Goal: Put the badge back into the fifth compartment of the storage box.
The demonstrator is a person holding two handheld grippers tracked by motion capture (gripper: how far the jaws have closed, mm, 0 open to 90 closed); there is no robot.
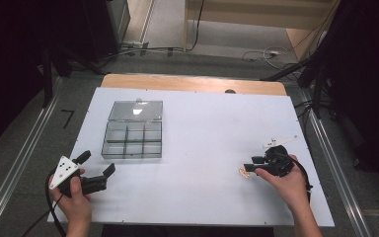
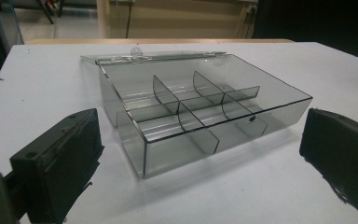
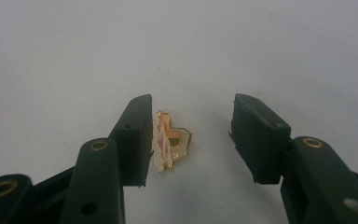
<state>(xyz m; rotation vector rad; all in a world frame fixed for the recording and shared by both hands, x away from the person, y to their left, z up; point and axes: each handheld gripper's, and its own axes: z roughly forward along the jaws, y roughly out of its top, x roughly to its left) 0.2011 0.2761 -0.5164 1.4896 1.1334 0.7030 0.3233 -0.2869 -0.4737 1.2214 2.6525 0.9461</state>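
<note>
Trinket (image 3: 171, 141), small and gold-and-pink, lies on the white sheet (image 1: 202, 148) near the bench's right edge, toward the near side, where we see it between the jaws of the right gripper (image 3: 189, 137). In the right gripper view the jaw at the picture's left stands against the trinket's side, while the other jaw stands apart from it with bare sheet between; the jaws are half spread and pinch nothing. From above, the right gripper (image 1: 250, 165) sits low over the sheet in the person's right hand (image 1: 286, 180), with the trinket (image 1: 244, 172) at its tips.

Across the bench, near the left edge, we find the left gripper (image 1: 97, 164) held in the left hand (image 1: 74, 200), its jaws spread wide and holding nothing, pointed toward the clear box (image 1: 132, 139). That box (image 2: 200, 112) stands toward the far left of the sheet, its lid (image 1: 136, 110) thrown back flat toward the far edge, its dividers making six compartments. We can read no brand, label or lettering on the box, the trinket or the grippers.
</note>
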